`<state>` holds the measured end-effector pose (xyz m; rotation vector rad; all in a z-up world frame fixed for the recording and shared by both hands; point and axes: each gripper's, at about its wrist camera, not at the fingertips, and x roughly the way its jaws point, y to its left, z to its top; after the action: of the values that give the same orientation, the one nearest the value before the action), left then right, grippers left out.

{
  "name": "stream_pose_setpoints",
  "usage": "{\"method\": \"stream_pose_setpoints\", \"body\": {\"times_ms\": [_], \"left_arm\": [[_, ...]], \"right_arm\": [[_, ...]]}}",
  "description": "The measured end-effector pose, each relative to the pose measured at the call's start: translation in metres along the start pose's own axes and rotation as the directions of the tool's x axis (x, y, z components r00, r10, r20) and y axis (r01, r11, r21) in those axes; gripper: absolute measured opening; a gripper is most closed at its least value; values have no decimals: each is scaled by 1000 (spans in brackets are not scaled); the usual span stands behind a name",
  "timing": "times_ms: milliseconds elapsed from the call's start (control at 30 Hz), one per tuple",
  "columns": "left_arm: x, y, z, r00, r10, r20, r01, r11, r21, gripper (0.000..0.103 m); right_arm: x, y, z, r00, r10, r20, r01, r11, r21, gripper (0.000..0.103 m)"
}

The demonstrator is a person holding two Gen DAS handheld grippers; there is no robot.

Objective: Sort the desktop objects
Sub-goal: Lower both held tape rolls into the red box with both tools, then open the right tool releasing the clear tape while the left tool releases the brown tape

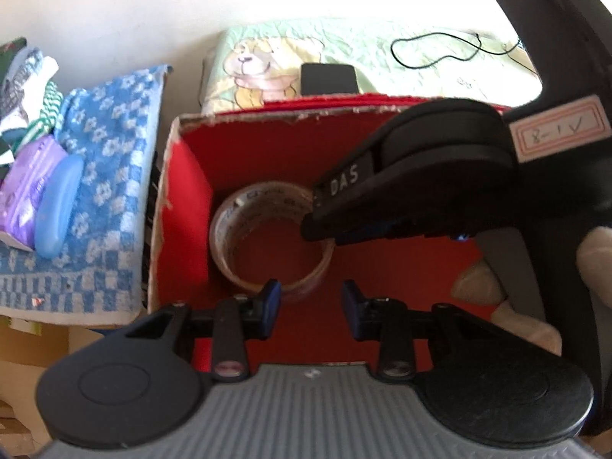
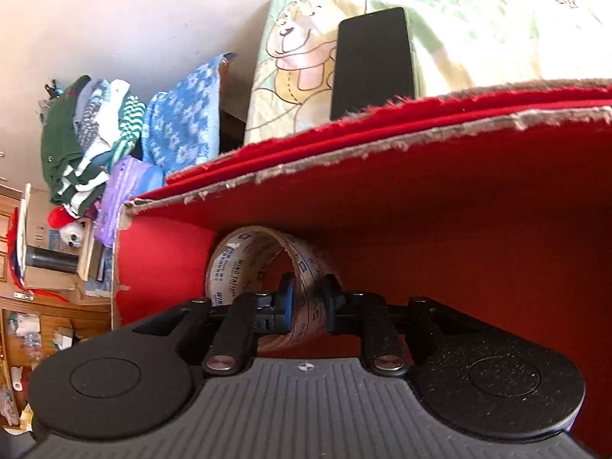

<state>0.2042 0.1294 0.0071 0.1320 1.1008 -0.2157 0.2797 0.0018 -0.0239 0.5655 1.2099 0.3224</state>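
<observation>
A nearly used-up roll of clear tape [image 1: 237, 222] lies on its side in the left part of an open red box [image 1: 183, 199]. My right gripper [image 2: 309, 300] straddles the wall of the tape roll [image 2: 237, 264], one finger inside the ring and one outside. Its pads stand slightly off the wall, so it is open. From the left wrist view the right gripper [image 1: 310, 225] reaches in from the right, down onto the roll's far rim. My left gripper [image 1: 310, 298] hovers open over the box floor, just right of the roll, with nothing between its fingers.
A black phone [image 1: 328, 78] lies on a bear-print cloth [image 1: 267, 61] behind the box, near a thin black cable [image 1: 432, 53]. To the left, a blue patterned towel [image 1: 107, 176] bears a blue case [image 1: 59, 206] and a purple pack [image 1: 26, 191]. A gloved hand [image 1: 596, 260] holds the right gripper.
</observation>
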Motion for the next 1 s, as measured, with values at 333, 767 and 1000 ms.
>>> {"method": "stream_pose_setpoints", "body": {"times_ms": [333,767,1000], "left_arm": [[11,-5,5,997,72,4,-72,997,14,43],[19,1,9,997,75,5,-75,997,-8,45],[21,1,7,996,87,6,-87,996,-21,46]], "right_arm": [[-8,-6,1,998,67,3,-67,998,20,31],[-41,-10,-11,989,-126,77,131,989,-62,31],[-50,-19,-19,961,-181,208,193,980,-39,31]]}}
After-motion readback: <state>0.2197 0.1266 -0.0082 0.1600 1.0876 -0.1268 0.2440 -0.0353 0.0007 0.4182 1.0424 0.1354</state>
